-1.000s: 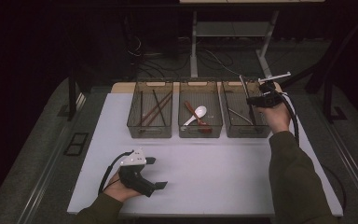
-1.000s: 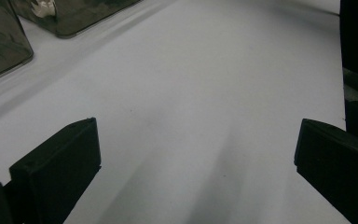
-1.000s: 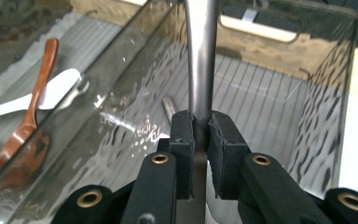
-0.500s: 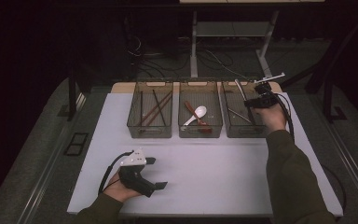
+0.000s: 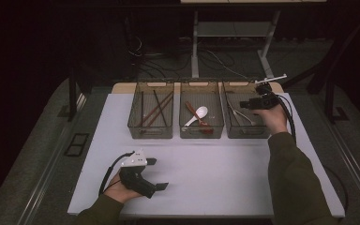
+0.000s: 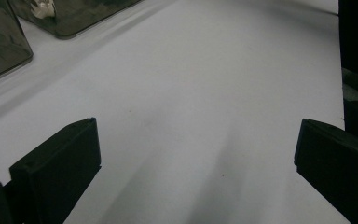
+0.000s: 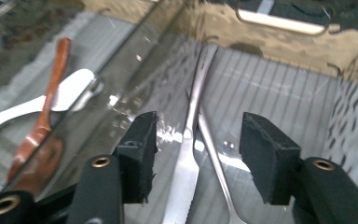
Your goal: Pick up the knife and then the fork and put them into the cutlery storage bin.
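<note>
High view: three clear plastic bins stand in a row on the white bench (image 5: 206, 164), in the upper middle of the frame. The left bin (image 5: 151, 112) holds dark and reddish chopsticks (image 5: 155, 108). The middle bin (image 5: 201, 112) holds a white spoon (image 5: 198, 114) lying across a reddish-brown spoon (image 5: 194, 115). The right bin (image 5: 243, 115) holds metal cutlery.

The right claw (image 5: 242, 105) hangs over the right bin at the upper right of the frame, held by the person's right hand (image 5: 274, 117). In the right gripper view the right claw (image 7: 196, 154) has its jaws apart and empty, poised above a serrated metal knife (image 7: 191, 140) and a second slim metal utensil (image 7: 214, 163); the two lie side by side on the ribbed floor of the bin and run up the centre of the frame between the jaws. Whether the jaws touch either piece cannot be told. The white spoon (image 7: 51, 100) and reddish-brown spoon (image 7: 46, 116) appear through the bin wall at the left of that frame.

The left claw (image 5: 157, 173) rests low on the bench at the lower left of the high view, in the left hand (image 5: 122, 190). In the left gripper view the left claw (image 6: 196, 154) has its jaws wide apart over bare bench, holding nothing.
</note>
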Demonstrator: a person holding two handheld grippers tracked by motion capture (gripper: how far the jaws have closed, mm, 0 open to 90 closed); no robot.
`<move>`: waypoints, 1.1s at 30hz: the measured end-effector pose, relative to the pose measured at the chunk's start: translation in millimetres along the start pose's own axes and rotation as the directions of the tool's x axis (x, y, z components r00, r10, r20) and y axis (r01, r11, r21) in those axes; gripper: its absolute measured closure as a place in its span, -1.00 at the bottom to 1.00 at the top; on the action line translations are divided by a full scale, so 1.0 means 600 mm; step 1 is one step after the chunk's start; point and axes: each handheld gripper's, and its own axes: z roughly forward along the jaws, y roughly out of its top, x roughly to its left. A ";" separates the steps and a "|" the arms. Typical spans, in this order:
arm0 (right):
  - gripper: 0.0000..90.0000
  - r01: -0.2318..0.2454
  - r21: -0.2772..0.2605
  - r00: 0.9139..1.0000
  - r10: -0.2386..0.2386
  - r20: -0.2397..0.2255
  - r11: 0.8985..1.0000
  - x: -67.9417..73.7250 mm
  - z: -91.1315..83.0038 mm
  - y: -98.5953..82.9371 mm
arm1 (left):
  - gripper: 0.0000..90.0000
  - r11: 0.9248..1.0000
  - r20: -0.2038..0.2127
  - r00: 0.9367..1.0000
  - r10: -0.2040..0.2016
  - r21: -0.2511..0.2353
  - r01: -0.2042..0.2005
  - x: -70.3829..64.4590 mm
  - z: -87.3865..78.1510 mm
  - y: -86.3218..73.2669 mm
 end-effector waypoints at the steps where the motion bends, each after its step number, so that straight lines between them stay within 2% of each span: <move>1: -0.03 0.004 -0.010 1.000 -0.004 -0.006 1.000 0.002 -0.003 0.000 | -1.00 1.000 -0.001 1.000 0.000 0.000 0.000 0.000 0.000 0.000; 5: -0.22 -0.005 -0.062 1.000 0.004 -0.014 0.998 0.005 -0.018 -0.002 | -1.00 1.000 -0.001 1.000 0.002 0.002 -0.002 0.000 0.000 0.000; 8: -0.40 -0.021 -0.090 0.999 0.017 -0.046 0.996 0.006 -0.027 -0.005 | -1.00 1.000 -0.004 1.000 -0.003 0.001 0.003 0.002 0.001 0.000; 9: -0.44 -0.012 -0.097 0.999 0.007 -0.047 0.995 0.008 -0.030 -0.005 | -1.00 1.000 -0.004 1.000 -0.003 0.001 0.003 0.002 0.001 0.000; 12: -0.58 0.022 -0.111 1.000 -0.023 -0.002 0.994 0.015 -0.038 -0.005 | -1.00 1.000 -0.008 1.000 -0.003 0.001 0.003 0.002 0.001 0.001; 15: -0.64 0.023 -0.120 1.000 -0.024 -0.004 0.992 0.018 -0.047 -0.007 | -1.00 1.000 -0.011 1.000 -0.005 0.002 0.005 0.002 0.000 0.001; 25: -0.65 0.019 -0.200 0.997 -0.033 -0.067 0.980 0.025 -0.081 -0.032 | -1.00 1.000 -0.018 1.000 -0.006 0.007 0.006 0.004 0.001 0.000; 33: -0.65 0.042 -0.245 0.994 -0.065 -0.088 0.969 0.042 -0.100 -0.063 | -1.00 1.000 -0.019 1.000 0.001 0.007 -0.001 0.003 -0.001 0.000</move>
